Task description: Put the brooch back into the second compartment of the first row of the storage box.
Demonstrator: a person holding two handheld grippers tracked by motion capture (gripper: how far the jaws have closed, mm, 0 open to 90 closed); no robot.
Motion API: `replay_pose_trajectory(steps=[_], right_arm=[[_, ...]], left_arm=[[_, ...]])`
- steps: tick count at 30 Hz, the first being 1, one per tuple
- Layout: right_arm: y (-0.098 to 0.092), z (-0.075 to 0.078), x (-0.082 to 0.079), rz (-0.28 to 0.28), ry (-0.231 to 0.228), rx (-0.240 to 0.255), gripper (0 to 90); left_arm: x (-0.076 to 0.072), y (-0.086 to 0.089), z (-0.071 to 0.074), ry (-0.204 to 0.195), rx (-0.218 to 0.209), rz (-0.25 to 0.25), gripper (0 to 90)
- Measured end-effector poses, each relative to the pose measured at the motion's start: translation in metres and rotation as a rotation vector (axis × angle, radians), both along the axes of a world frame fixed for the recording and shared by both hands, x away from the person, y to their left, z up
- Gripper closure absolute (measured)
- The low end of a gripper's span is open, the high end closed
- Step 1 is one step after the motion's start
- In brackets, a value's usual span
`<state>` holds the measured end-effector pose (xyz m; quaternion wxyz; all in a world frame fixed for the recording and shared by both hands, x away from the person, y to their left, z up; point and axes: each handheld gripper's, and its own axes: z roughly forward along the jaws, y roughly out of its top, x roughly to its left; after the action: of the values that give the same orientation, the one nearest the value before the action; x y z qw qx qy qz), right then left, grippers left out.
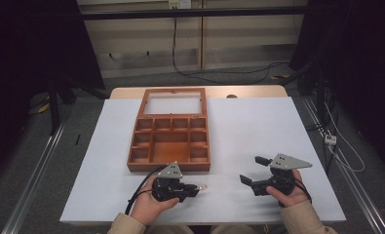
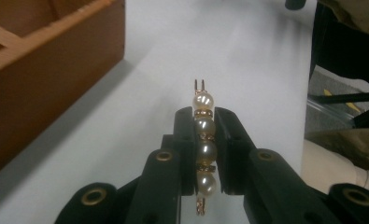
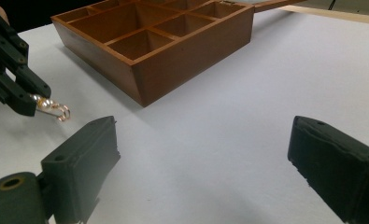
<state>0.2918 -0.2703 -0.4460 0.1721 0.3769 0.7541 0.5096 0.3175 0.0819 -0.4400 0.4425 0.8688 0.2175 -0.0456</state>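
Pearls of a hairpin [image 2: 204, 140] sit clenched in my left tool [image 2: 204, 116], just above the tabletop [image 1: 258, 131], I think; right tool [image 3: 205, 154] gapes released. Next: carry it into the box [image 1: 169, 165].

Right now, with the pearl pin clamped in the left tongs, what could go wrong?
1. The left tongs pinch the pearl pin only across its round beads, so it might slip or twist.
2. Its thin gold end sticks out past the pads and could catch the wooden box wall.
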Motion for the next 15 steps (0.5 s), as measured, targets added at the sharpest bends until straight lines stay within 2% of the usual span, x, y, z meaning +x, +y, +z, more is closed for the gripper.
replay_pose_trajectory(steps=[7, 15], right_arm=[[-0.001, 0.001, -0.001, -0.003, -0.004, 0.006, 8.3], [0.0, 0.0, -0.001, 0.004, -0.002, 0.005, 8.4]], left_arm=[[0.007, 0.009, 0.014, 0.003, -0.029, 0.035, 79.9], [0.014, 0.017, 0.026, 0.008, -0.031, 0.065, 79.9]])
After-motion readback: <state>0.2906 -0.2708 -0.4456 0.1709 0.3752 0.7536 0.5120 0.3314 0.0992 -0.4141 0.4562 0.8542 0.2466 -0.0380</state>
